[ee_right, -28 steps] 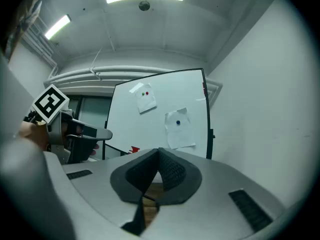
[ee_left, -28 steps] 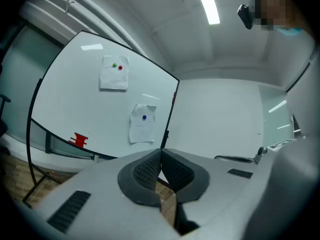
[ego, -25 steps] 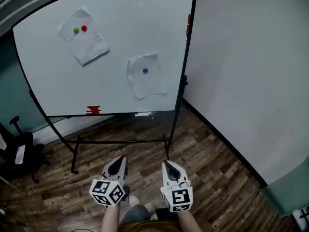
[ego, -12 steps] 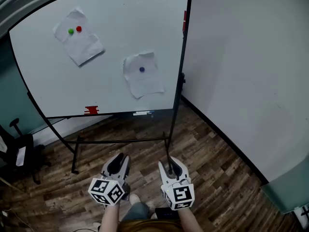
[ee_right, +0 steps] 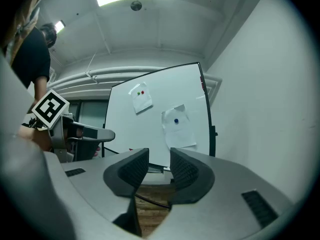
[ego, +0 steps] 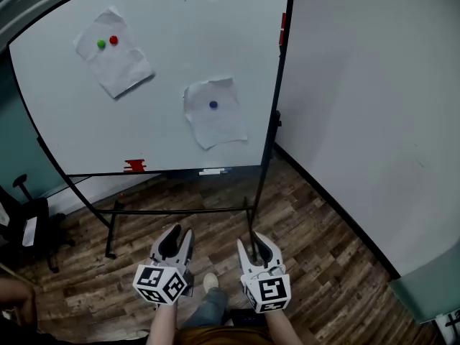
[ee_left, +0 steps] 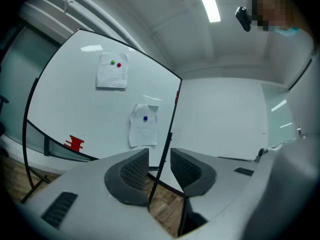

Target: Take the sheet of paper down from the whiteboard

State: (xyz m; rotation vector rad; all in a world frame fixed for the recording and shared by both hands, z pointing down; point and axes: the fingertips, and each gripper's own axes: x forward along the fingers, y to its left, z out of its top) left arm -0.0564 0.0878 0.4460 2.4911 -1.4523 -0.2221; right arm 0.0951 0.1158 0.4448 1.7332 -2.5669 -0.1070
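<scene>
Both grippers hang low in front of the person, pointing level at the whiteboard point(ego: 165, 20) and well apart from it. The left gripper point(ego: 178, 233) has just been opening and its jaws now stand wide with nothing between the pads; the right gripper point(ego: 256, 241) has just been opening too, also wide and empty.

On the board, the lower sheet of paper point(ego: 215, 124) sits near the right edge, pinned by one blue magnet point(ego: 213, 105), its corners curling. The upper sheet of paper point(ego: 118, 67) is tilted at top left, under a green magnet point(ego: 101, 44) and a red magnet point(ego: 113, 39) side by side.

Between grippers and board lie bare wooden floor point(ego: 316, 264) and the stand's crossbar point(ego: 180, 210) with its splayed legs (the nearest things in the path). A small red object point(ego: 134, 166) rests on the board's tray. A plain wall point(ego: 374, 106) runs just beside the board's right post, and a dark chair point(ego: 29, 225) stands off to the left
</scene>
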